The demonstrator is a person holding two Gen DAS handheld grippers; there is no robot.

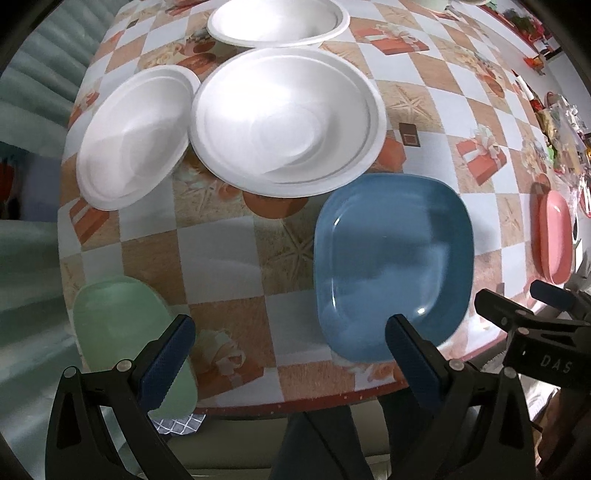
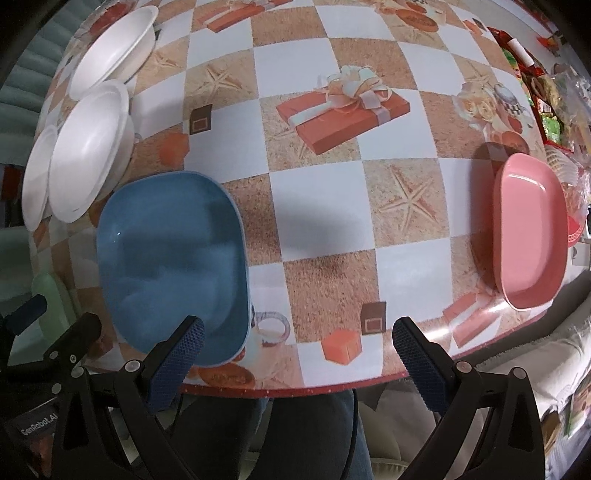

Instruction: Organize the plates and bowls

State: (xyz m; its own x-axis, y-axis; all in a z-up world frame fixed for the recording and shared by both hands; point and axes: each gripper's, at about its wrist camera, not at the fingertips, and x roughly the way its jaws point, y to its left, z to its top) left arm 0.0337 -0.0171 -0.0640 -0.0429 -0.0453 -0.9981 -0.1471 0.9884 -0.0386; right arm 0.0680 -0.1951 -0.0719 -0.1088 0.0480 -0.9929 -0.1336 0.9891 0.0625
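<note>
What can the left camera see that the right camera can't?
Only the left camera shows the whole green plate at the table's near left; the right camera catches just a sliver of it. Only the right camera shows the person's jeans below the table edge and the whole pink plate. Both show the blue plate, the three white bowls and the checked tablecloth. Both grippers, left and right, are open and empty.

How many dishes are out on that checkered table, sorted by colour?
White dishes: 3, the far bowl, the middle one and the left one
Blue plate: 1
Green plate: 1
Pink plate: 1
Total: 6
</note>
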